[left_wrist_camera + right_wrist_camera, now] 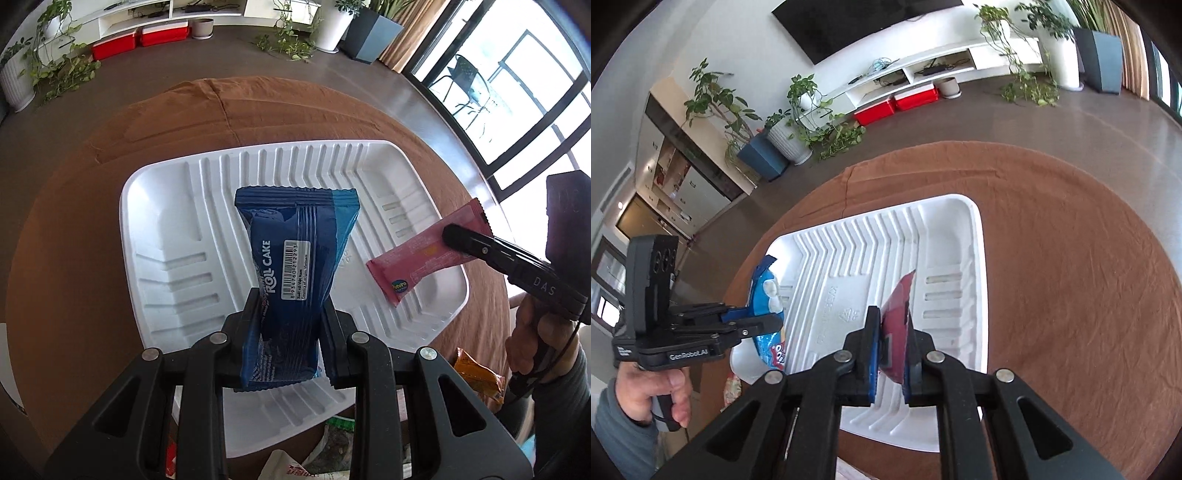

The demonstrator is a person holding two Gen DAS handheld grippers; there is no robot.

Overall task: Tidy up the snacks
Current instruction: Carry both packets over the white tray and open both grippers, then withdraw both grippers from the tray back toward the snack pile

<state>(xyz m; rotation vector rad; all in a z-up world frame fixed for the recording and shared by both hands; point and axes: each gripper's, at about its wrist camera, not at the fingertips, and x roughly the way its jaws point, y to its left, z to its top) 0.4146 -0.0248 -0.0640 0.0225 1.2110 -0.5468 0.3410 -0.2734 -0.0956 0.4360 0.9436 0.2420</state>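
My left gripper [290, 310] is shut on a blue roll-cake packet [295, 243], which hangs over the middle of a white ribbed tray [159, 206]. From the right wrist view the same gripper [775, 319] and its blue packet [766, 295] sit over the tray's left edge [783, 243]. My right gripper [892, 325] is shut on a thin pink snack bar [899, 295], held edge-on above the tray. In the left wrist view that pink bar [424, 258] slants over the tray's right side, pinched by the right gripper [448, 234].
The tray lies on a round table under a brown cloth [1071, 258]. Loose snack packets, one orange [478, 376], lie at the near table edge. A hand [650, 387] and a grey sleeve grip the left tool's handle. Plants, red boxes [897, 103] and a floor surround the table.
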